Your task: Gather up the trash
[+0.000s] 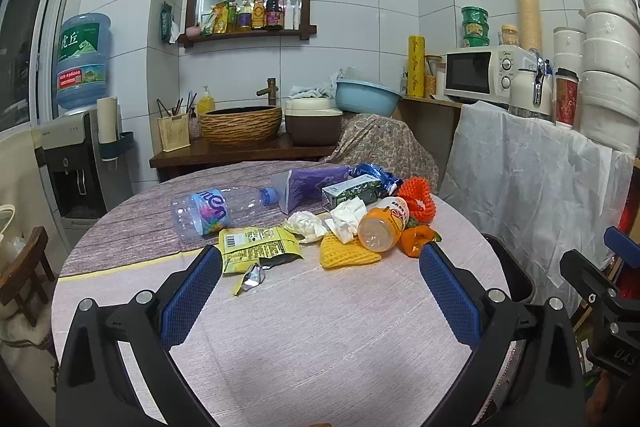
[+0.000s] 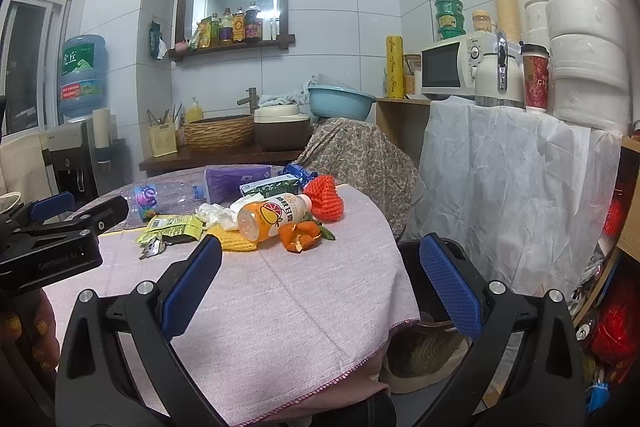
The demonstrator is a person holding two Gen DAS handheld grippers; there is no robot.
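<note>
Opening stage of trash collection, seen along the fingers of both tools. The left gripper [image 1: 320, 283] stands fully spread and empty above the near part of the round table [image 1: 312, 339], its blue pads framing the litter ahead. The right gripper [image 2: 320, 279] is likewise spread wide with nothing between its pads, and hangs over the table's right edge. The trash lies in one heap ahead of both tools: nearest the left tool's left finger, a yellow snack wrapper [image 1: 256, 247] with a scrap of foil [image 1: 250, 277] just in front of it; straight ahead, a yellow foam net [image 1: 346, 251], crumpled tissues [image 1: 326, 221] and an orange juice bottle [image 1: 382, 223] lying on its side; beyond them, a clear water bottle [image 1: 216, 211], a purple pouch [image 1: 308, 185], a green carton [image 1: 352, 191] and a red foam net [image 1: 416, 197]. Orange peel [image 2: 300, 233] lies ahead of the right tool, beside the juice bottle. A dark bin [image 2: 428, 283] appears below the table edge between the right tool's fingers. No item is grasped yet; judged from this, the next move calls for advancing one tool onto a near piece, closing on it, then carrying it to the bin.
</note>
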